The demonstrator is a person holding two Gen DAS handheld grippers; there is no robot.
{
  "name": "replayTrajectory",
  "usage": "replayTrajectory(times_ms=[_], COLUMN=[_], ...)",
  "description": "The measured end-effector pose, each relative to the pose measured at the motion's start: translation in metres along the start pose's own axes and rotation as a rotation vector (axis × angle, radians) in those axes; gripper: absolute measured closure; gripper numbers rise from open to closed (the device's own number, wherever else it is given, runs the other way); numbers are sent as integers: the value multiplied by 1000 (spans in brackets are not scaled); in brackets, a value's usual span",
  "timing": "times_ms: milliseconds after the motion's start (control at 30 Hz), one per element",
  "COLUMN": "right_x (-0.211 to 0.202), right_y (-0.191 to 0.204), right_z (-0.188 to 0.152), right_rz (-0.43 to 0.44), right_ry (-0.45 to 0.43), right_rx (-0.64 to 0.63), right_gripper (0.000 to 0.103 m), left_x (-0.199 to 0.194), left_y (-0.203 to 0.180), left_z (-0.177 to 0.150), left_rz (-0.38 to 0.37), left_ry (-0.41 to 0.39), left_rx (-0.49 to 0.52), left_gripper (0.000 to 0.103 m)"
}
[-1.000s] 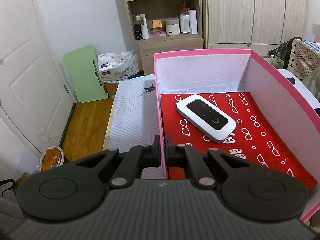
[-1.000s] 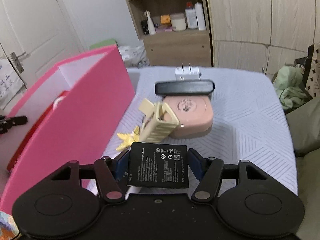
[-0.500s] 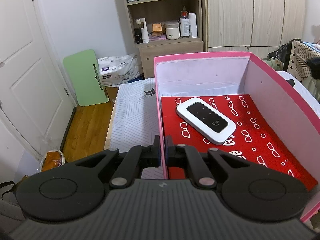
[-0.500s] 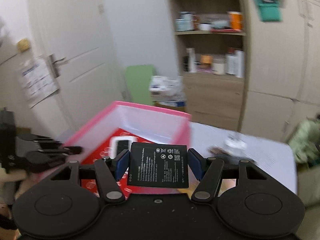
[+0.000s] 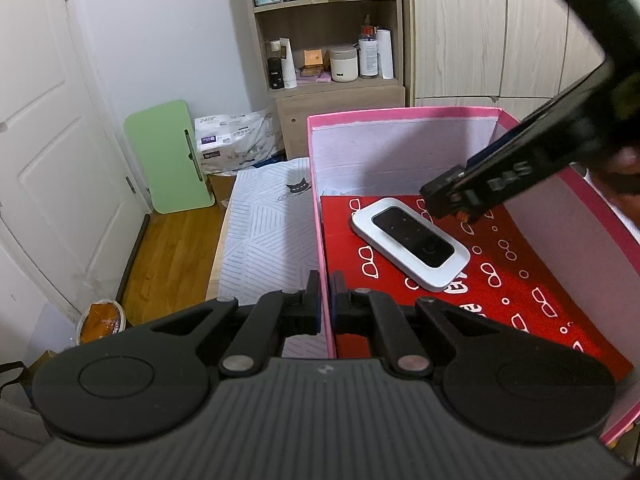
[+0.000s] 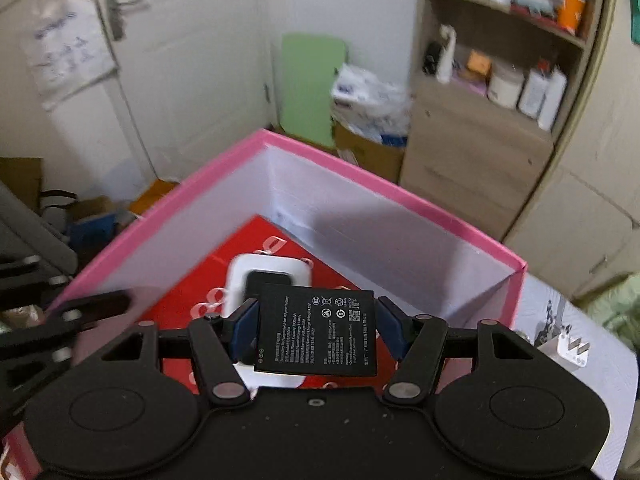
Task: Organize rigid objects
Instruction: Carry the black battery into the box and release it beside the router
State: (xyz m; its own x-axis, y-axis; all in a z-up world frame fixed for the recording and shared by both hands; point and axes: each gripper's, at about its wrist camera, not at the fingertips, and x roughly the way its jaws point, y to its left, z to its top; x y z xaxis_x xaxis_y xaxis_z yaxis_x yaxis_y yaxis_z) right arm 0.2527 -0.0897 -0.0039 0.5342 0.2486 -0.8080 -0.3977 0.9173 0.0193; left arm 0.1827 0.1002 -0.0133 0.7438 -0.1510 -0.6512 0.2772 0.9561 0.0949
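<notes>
left gripper [image 5: 325, 304] pinches pink box [image 5: 318, 216] wall | right gripper [image 6: 316, 330] holds battery [image 6: 318, 330] above router [image 5: 410, 249]

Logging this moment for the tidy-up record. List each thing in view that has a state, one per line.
Left tool: shut on the near wall of the pink box.
Right tool: shut on the battery, above the box.
Battery: held off the box floor, label up.
Pink box: open, no lid on it.
White router: lying flat on the red liner, screen dark.
Charger plug: outside the box, on the bedcover.
</notes>
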Motion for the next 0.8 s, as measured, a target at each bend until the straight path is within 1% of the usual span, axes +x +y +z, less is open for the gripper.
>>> replayTrajectory(times_ms=[100,133,167,200,300,433,600,800], right_x=[15,15,12,11,-2,-25,-66,-107], right_y=[-4,-3,-2,0,3,9,13,14], right_z=[4,5,5,5,1,-4,-15,-38], right_rz=[-24,-28,-42,-58,-84,-70,-65,-130], right_ry=[59,61,44,31,-3,-35,-92,-146], right_rx=[29,33,22,10,-7,-18,-7,-19], right_gripper=[35,35,34,31,31,31,31,31], left_x=[0,0,0,0,-2,-2,-1,0], left_y=[0,0,-1,0,-1,-1,-1,-1], left_z=[0,0,0,-1,-1,0,0,0], left_rz=[0,2,7,5,9,8,7,6], left_ry=[-3,-3,-5,-6,-6,-6,-7,-8], left_rx=[0,2,11,10,14,12,13,13], left_gripper=[100,100,100,100,100,100,99,99])
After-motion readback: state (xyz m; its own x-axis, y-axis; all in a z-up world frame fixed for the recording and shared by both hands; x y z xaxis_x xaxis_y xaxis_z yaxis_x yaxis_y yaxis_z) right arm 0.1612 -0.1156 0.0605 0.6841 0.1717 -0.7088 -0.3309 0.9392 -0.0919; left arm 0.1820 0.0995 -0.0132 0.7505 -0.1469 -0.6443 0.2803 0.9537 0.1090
